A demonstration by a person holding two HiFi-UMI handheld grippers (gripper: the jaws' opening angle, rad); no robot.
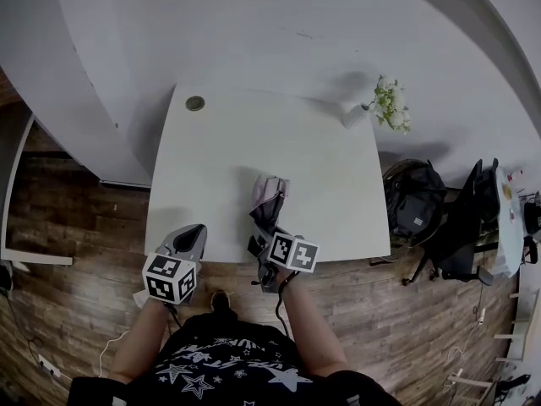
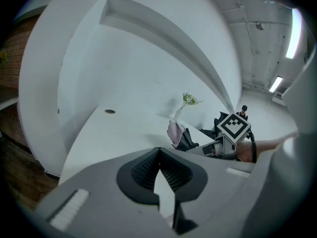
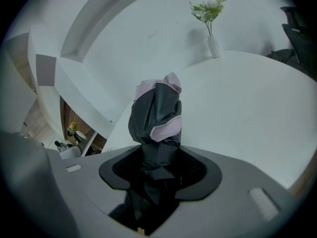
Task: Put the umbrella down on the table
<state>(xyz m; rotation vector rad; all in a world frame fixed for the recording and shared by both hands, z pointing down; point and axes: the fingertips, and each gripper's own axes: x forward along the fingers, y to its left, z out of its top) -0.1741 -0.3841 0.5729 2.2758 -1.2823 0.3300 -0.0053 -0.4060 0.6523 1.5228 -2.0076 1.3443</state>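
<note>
**A:** Where's the umbrella [image 3: 156, 115]?

**B:** In the right gripper [image 3: 157, 170]. It's folded, dark grey with pale pink panels. The jaws are closed on its narrow lower part, pads pressed against the dark fabric on both sides. The bundled canopy sticks out past the fingertips.

**A:** Is it on the table [image 1: 220, 159]?

**B:** Over it. In the head view it lies above the near edge, a little right of the middle, with its free end pointing toward the far side. Whether the fabric touches the white top, I can't tell (there's a soft shadow just beside it, nothing more).

**A:** And the other hand?

**B:** The left gripper [image 2: 158, 155] hangs at the near left corner of the table, well apart from the umbrella. Its jaws meet at the tips, and I see only the table top through the small gap behind them. So it is closed and holds nothing.

**A:** Anything else on the table?

**B:** A small round disc [image 1: 195, 103] near the far left corner, and a white vase [image 1: 353, 115] with pale flowers [image 1: 391, 106] at the far right corner. Both are well away from the umbrella.

**A:** Around it?

**B:** A white wall [image 1: 254, 24] behind, and a wooden floor [image 1: 76, 218] on the near side and to the left. A black backpack [image 1: 412, 197] sits on the floor just beside the table's right edge.
</note>
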